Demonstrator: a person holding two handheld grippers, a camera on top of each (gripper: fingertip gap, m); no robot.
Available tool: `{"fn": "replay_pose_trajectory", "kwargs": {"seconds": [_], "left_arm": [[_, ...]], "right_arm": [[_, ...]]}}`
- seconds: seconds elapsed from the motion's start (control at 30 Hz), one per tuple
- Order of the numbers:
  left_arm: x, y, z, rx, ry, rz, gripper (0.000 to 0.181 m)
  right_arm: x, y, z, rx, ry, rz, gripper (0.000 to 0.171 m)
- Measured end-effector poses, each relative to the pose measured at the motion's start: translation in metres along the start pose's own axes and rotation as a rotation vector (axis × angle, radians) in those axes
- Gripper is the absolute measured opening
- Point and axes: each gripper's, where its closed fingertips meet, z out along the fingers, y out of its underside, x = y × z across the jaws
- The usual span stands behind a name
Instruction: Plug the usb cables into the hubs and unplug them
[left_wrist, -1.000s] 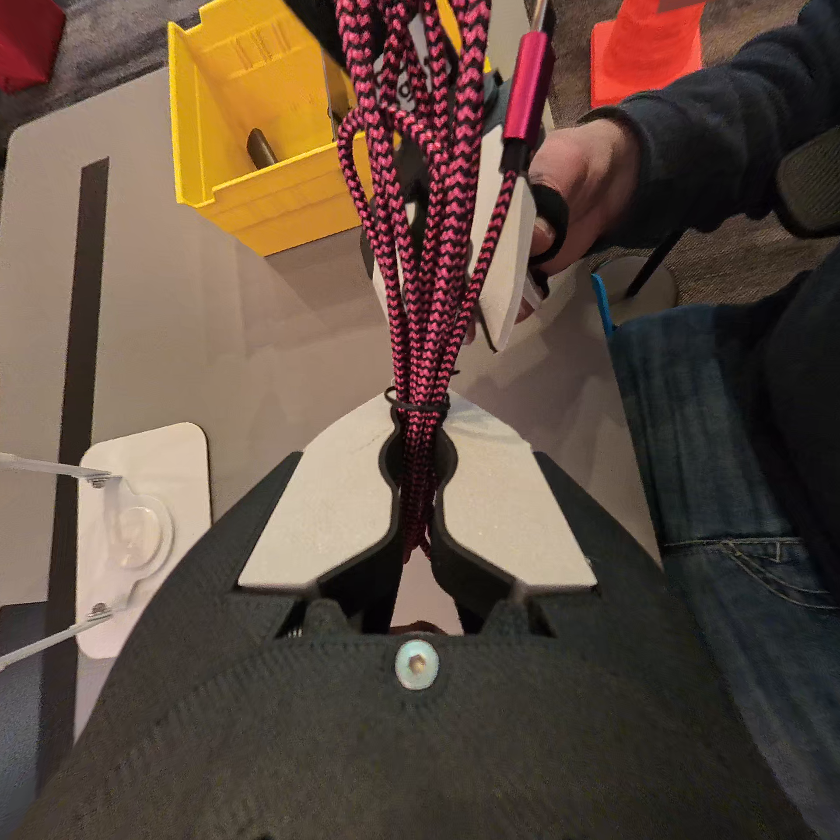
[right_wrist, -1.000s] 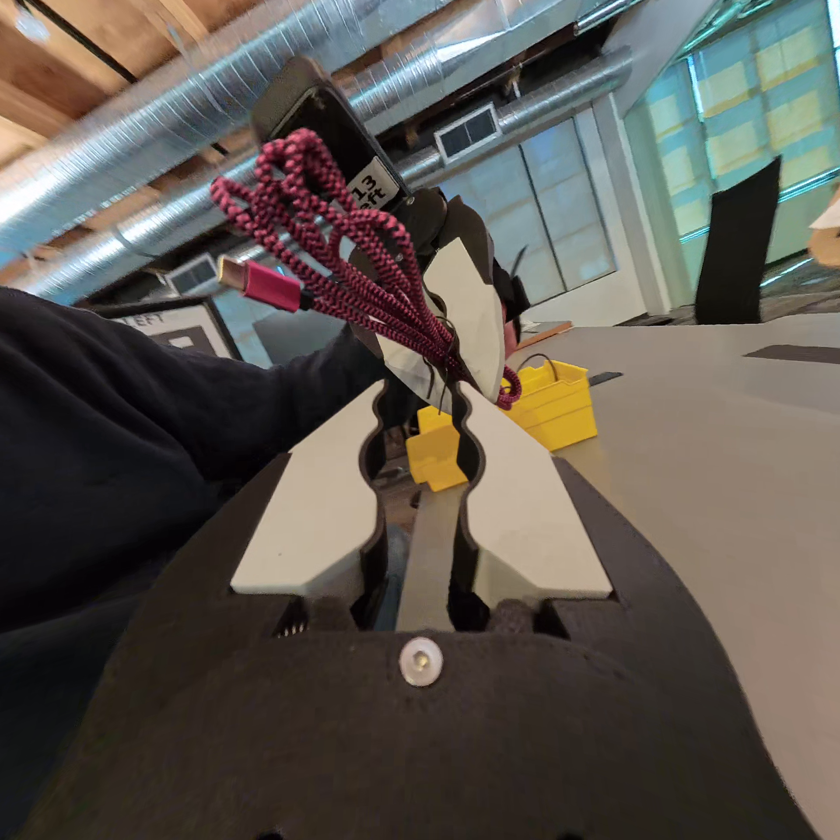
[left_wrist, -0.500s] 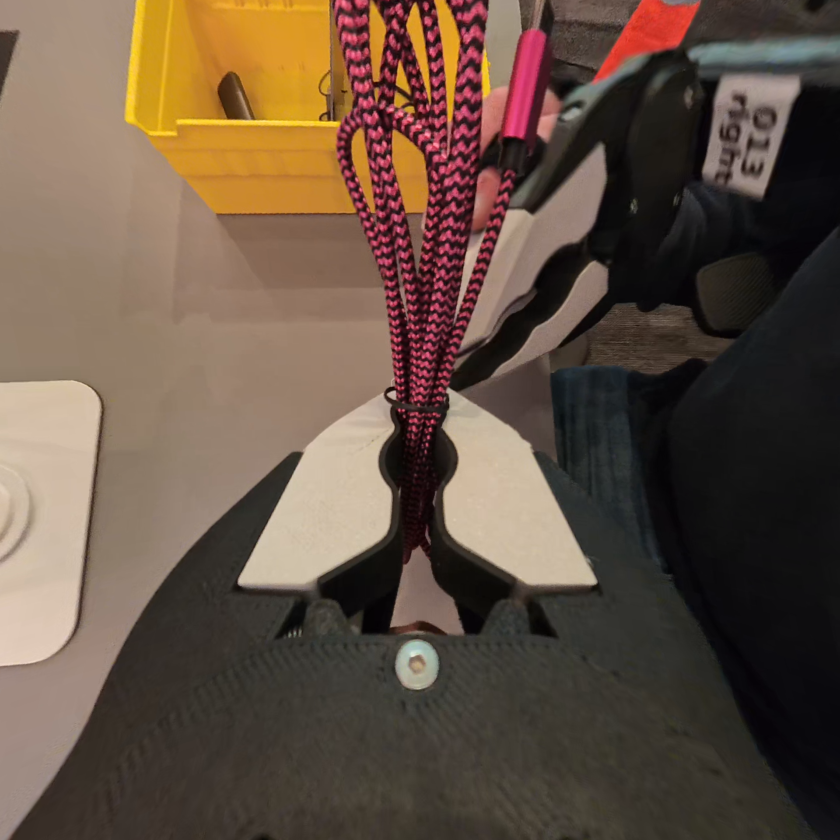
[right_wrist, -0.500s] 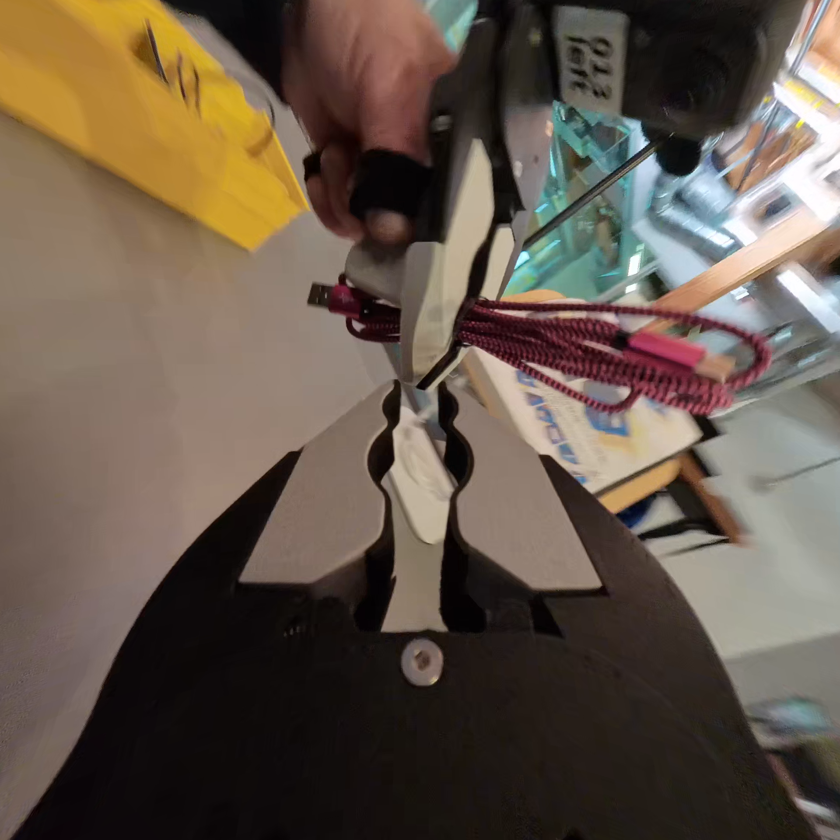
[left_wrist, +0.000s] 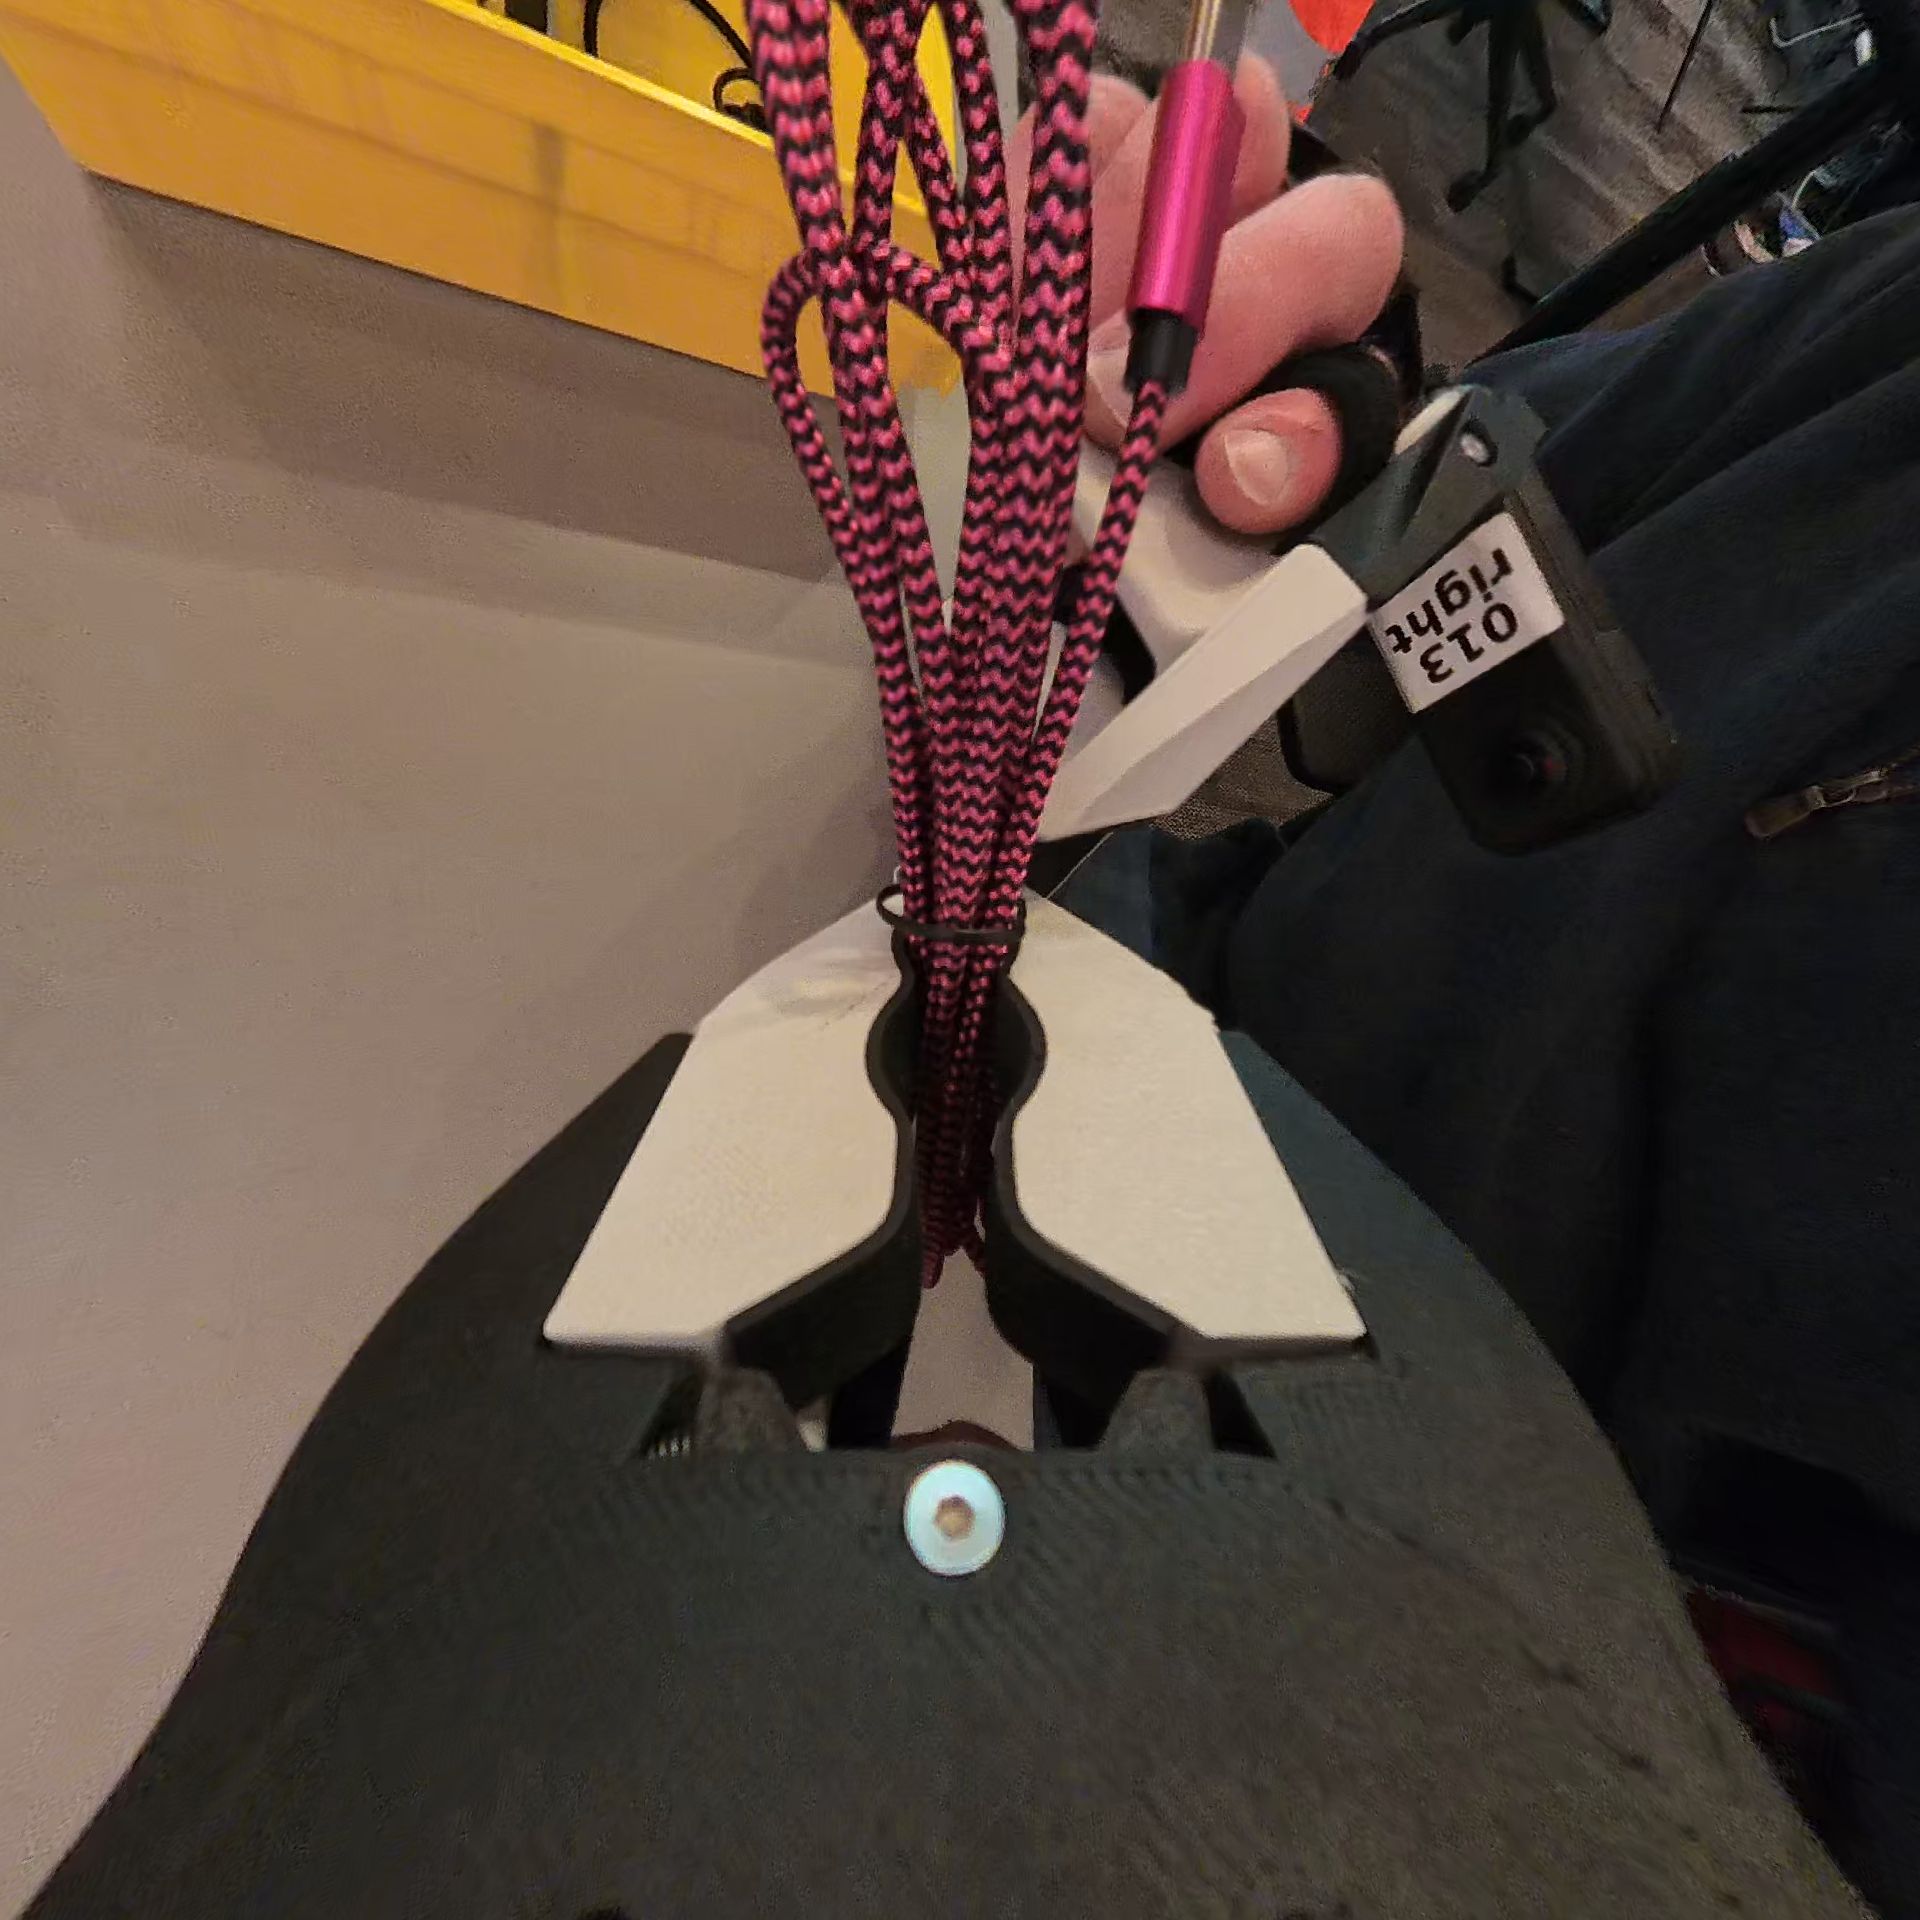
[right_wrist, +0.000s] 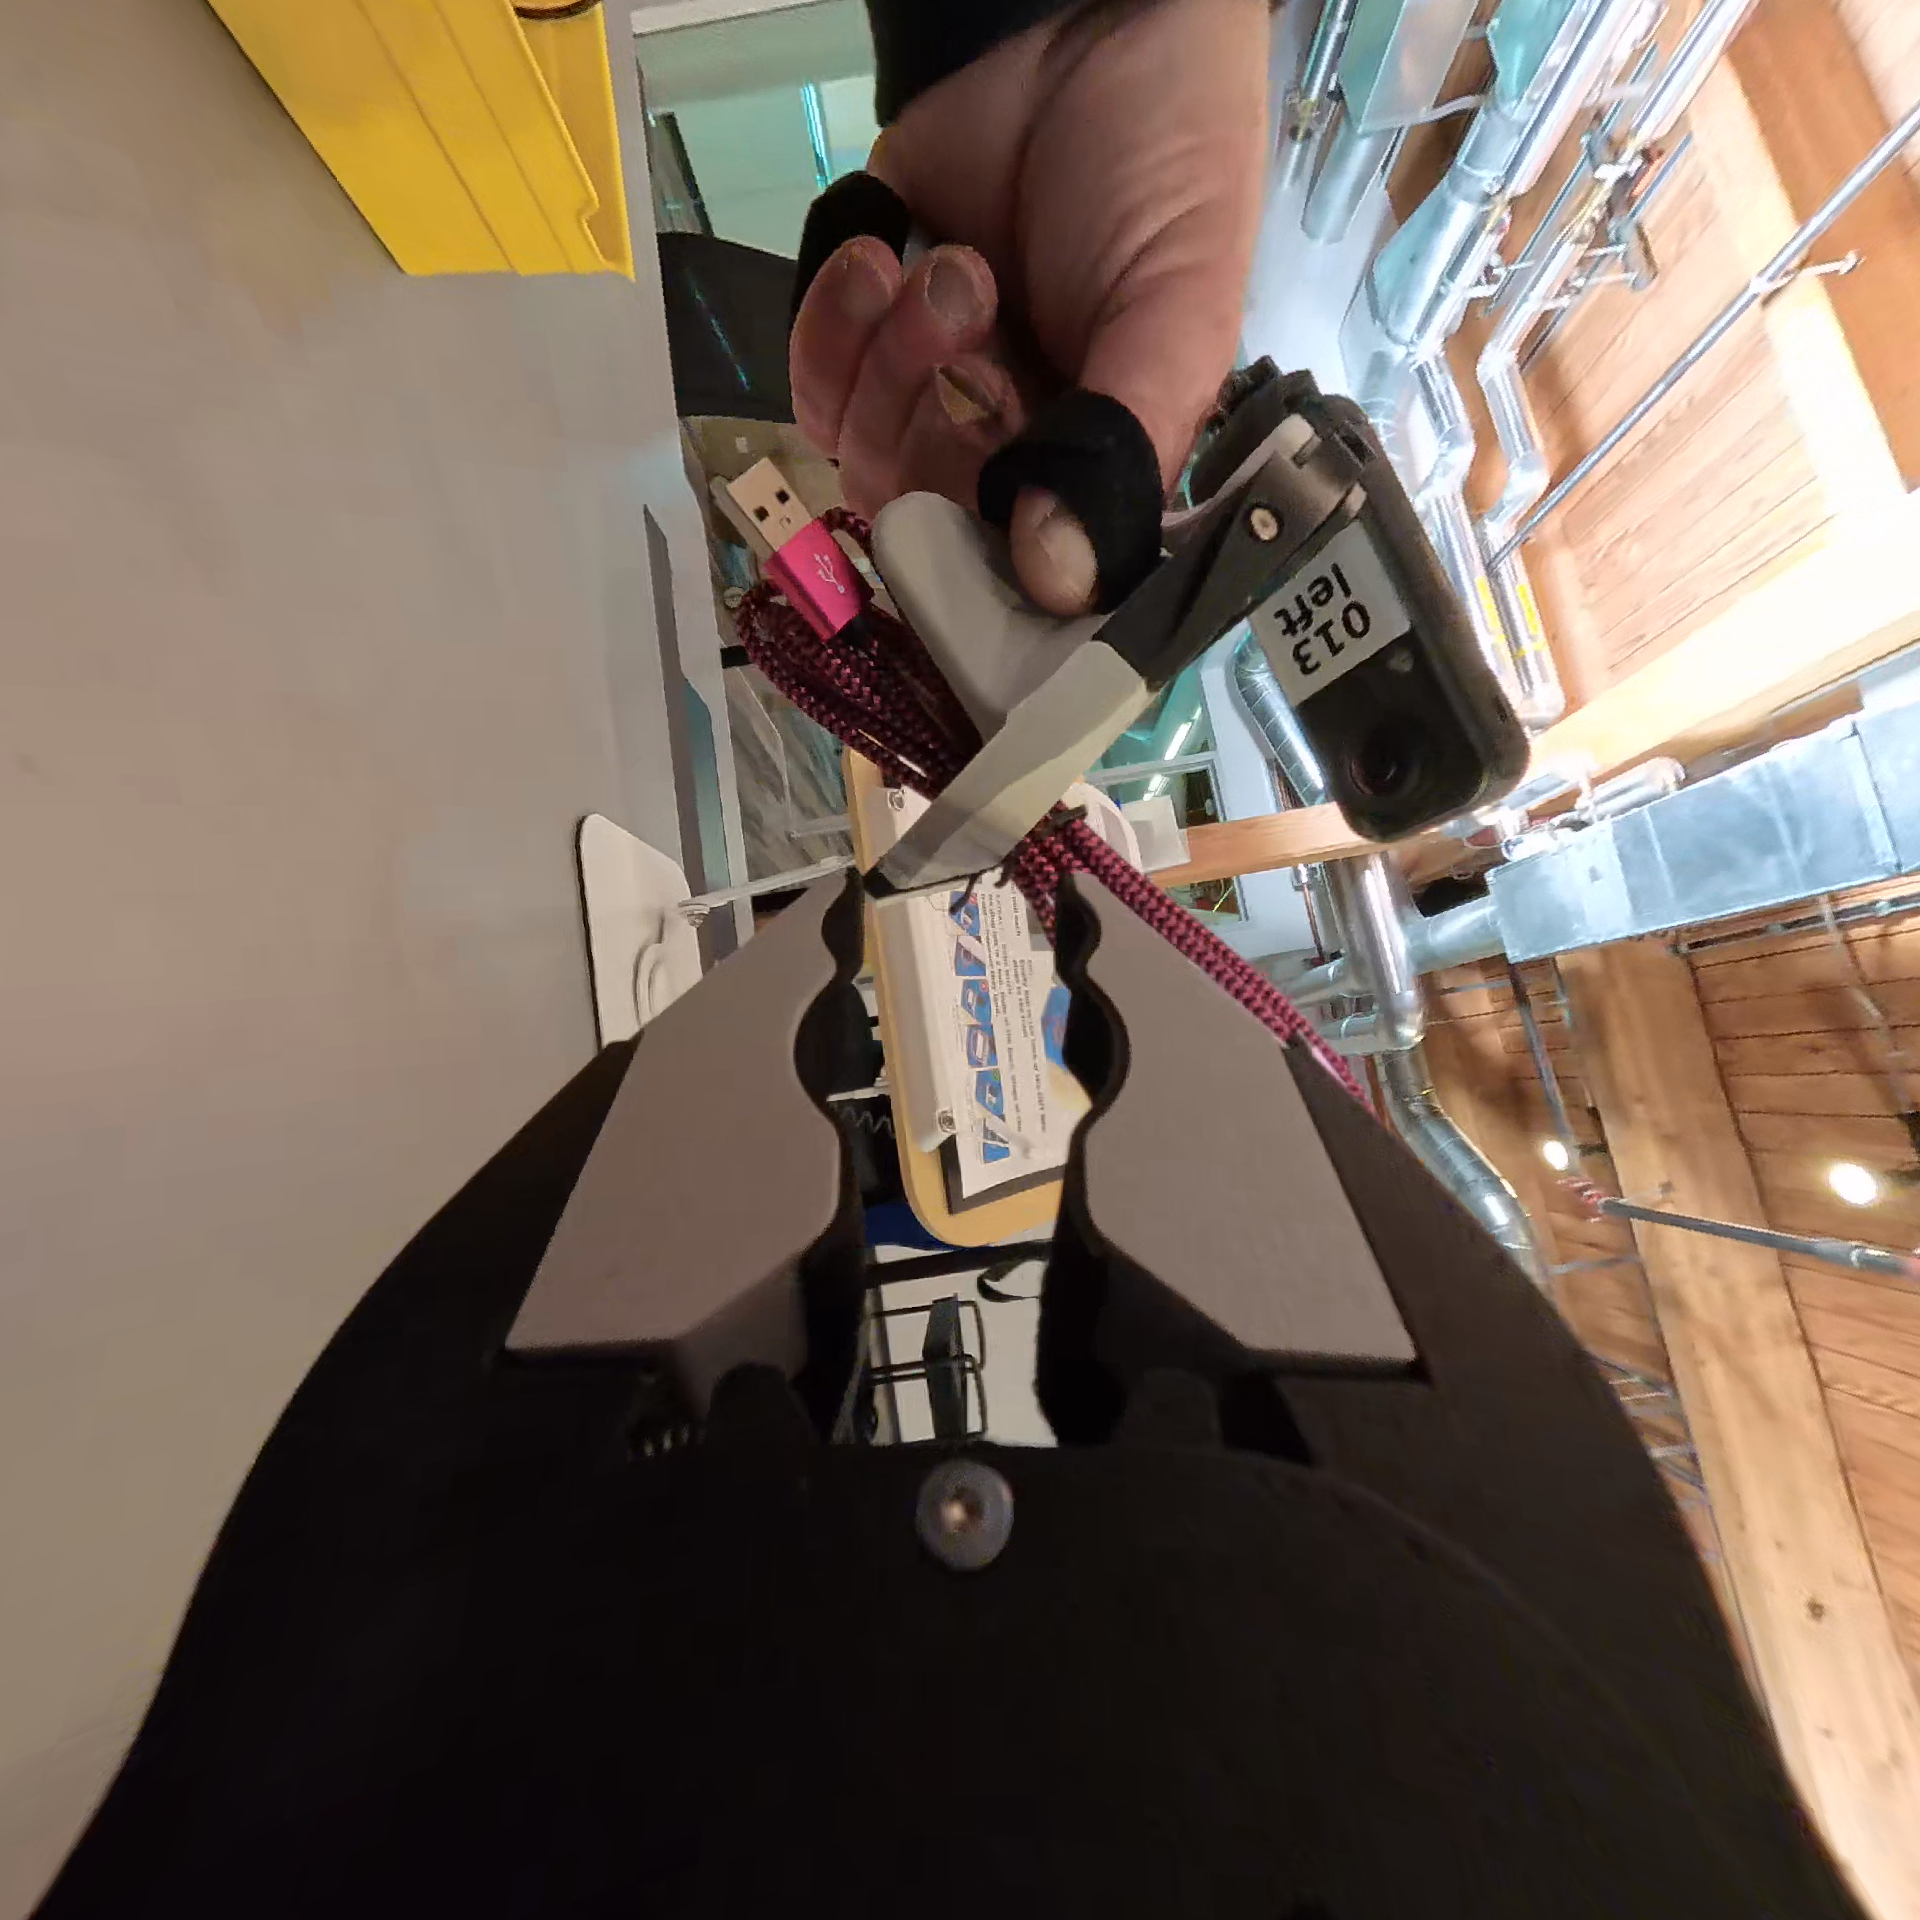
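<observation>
A coiled pink-and-black braided USB cable is tied with a black zip tie. My left gripper is shut on the bundle just below the tie and holds it in the air. A pink metal plug sticks up at the top. My right gripper comes in from the right, its white fingers beside the bundle. In the right wrist view my right gripper is open and empty, tips level with the left gripper. The bundle and its pink USB-A plug lie just beyond. One loop runs behind my right finger.
A yellow bin stands on the grey table behind the cable; it also shows in the right wrist view. A white plate with a clear bracket lies on the table. The person's dark sleeve and lap fill the right side. My two grippers' fingertips are within a few centimetres of each other.
My right gripper has opened wider and closed in on the bundle at the left gripper's tips. The left gripper still holds the cable and has moved closer to the yellow bin.
</observation>
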Motion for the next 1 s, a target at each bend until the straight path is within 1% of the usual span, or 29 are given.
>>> {"fn": "replay_pose_trajectory", "kwargs": {"seconds": [0.13,0.37,0.53,0.77,0.87,1.0], "left_arm": [[0.003,0.0,-0.002,-0.006,0.038,-0.031,0.007],[0.008,0.007,0.001,-0.063,0.08,-0.053,0.007],[0.01,0.01,0.003,-0.095,0.089,-0.054,0.008],[0.011,0.016,0.008,-0.124,0.1,-0.058,0.007],[0.012,0.017,0.009,-0.122,0.109,-0.058,0.007],[0.013,0.017,0.009,-0.113,0.109,-0.048,0.007]], "right_arm": [[-0.003,-0.005,0.0,0.019,0.002,-0.049,0.026],[-0.008,-0.011,-0.005,0.035,-0.012,-0.141,0.026],[-0.01,-0.012,-0.008,0.036,-0.039,-0.177,0.023],[-0.013,-0.014,-0.011,0.042,-0.054,-0.193,0.012],[-0.013,-0.014,-0.012,0.042,-0.056,-0.193,0.001],[-0.011,-0.015,-0.013,0.049,-0.048,-0.164,0.0]]}}
